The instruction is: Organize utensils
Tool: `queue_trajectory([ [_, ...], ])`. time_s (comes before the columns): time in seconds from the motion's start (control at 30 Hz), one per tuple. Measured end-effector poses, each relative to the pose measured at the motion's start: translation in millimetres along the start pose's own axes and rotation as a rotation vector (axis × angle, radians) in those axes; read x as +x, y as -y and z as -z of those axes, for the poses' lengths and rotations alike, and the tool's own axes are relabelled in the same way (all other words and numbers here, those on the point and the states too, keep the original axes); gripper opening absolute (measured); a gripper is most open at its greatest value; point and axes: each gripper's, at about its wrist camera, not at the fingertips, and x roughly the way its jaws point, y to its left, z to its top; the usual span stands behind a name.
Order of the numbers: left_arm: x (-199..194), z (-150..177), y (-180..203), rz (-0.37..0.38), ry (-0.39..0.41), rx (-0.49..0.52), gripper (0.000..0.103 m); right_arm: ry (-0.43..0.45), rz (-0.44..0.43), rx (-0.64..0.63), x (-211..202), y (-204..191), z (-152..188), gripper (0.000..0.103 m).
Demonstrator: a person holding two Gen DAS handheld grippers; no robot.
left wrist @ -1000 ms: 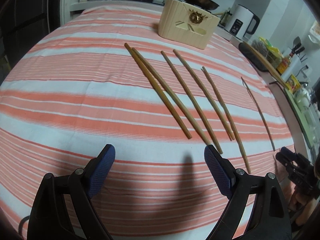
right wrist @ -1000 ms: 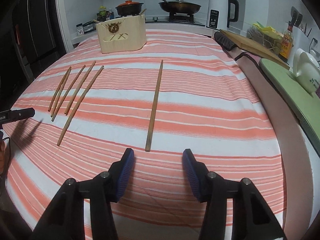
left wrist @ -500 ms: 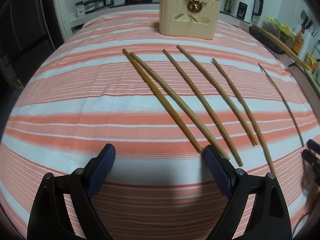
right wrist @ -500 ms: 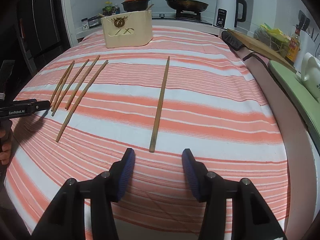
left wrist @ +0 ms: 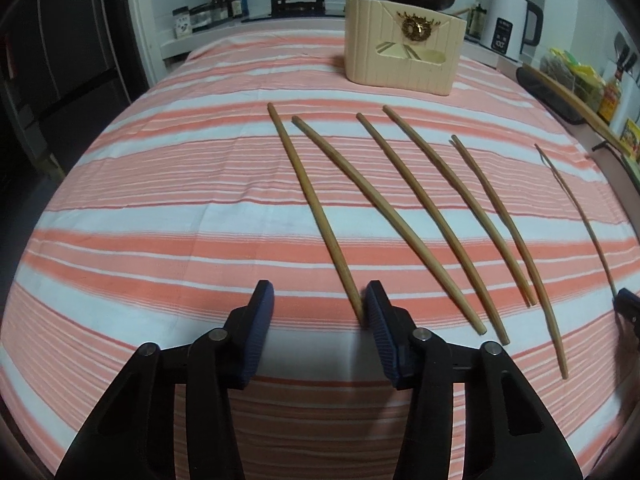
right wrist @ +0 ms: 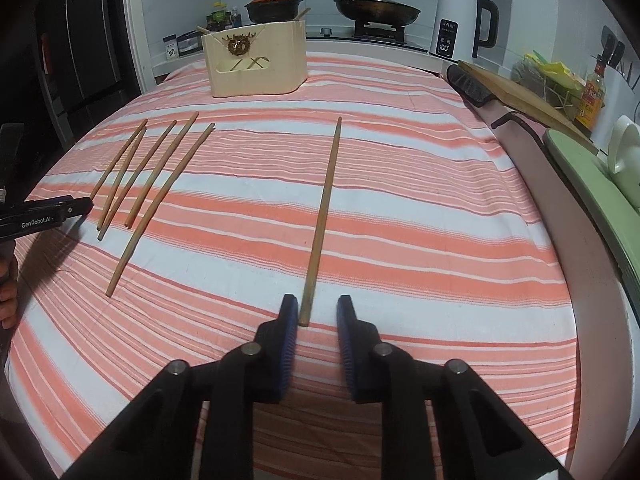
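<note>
Several wooden chopsticks lie on a striped cloth. In the left wrist view my left gripper (left wrist: pixel 318 304) is open, its right pad touching the near end of the leftmost chopstick (left wrist: pixel 310 204). More chopsticks (left wrist: pixel 424 208) lie to the right. In the right wrist view my right gripper (right wrist: pixel 316 316) is partly open around the near end of a lone chopstick (right wrist: pixel 324 208), which sits against its left pad. A cream utensil holder (left wrist: pixel 404 60) stands at the back; it also shows in the right wrist view (right wrist: pixel 256 64).
The table wears an orange-and-white striped cloth (left wrist: pixel 160 208). A stove with a pot (right wrist: pixel 274 6) and pan (right wrist: pixel 376 8), a white kettle (right wrist: pixel 460 24), and a cutting board (right wrist: pixel 516 92) line the back and right side. The left gripper's tip (right wrist: pixel 52 212) shows at the left.
Both grippers have moved forward to the near ends of chopsticks. Both sets of jaws have narrowed, the left from wide open, the right to a small gap around its chopstick.
</note>
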Motion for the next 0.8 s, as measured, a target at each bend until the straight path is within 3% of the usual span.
queue_trajectory([
  [0.13, 2.1, -2.1, -5.0, 0.000, 0.003, -0.004, 0.021, -0.002, -0.015, 0.020, 2.9, 4.1, -3.2, 0.007],
  [0.23, 4.0, -5.3, -12.3, 0.003, -0.001, -0.014, 0.013, -0.009, -0.028, 0.023, 6.2, 7.4, -8.2, 0.007],
  [0.43, 10.3, -14.0, -37.4, -0.012, -0.010, -0.048, 0.009, -0.022, 0.016, -0.036, 19.4, 21.1, -24.9, 0.006],
  [0.57, 13.3, -16.1, -55.4, 0.066, -0.020, -0.069, 0.010, -0.008, -0.006, -0.064, 23.7, 31.6, -29.7, 0.007],
  [0.63, 12.7, -16.0, -59.1, 0.113, -0.026, -0.063, 0.020, -0.003, -0.028, -0.065, 22.7, 34.8, -28.1, 0.009],
  [0.67, 11.7, -15.7, -59.7, 0.131, -0.028, -0.059, 0.026, -0.001, -0.035, -0.062, 21.7, 36.1, -26.8, 0.016],
  [0.73, 10.1, -15.2, -60.5, 0.149, -0.027, -0.041, 0.056, 0.003, -0.039, -0.066, 19.5, 36.2, -24.3, 0.033],
  [0.8, 9.0, -14.3, -59.3, 0.153, -0.030, -0.005, 0.060, -0.001, -0.038, -0.081, 18.5, 35.3, -22.6, 0.039],
])
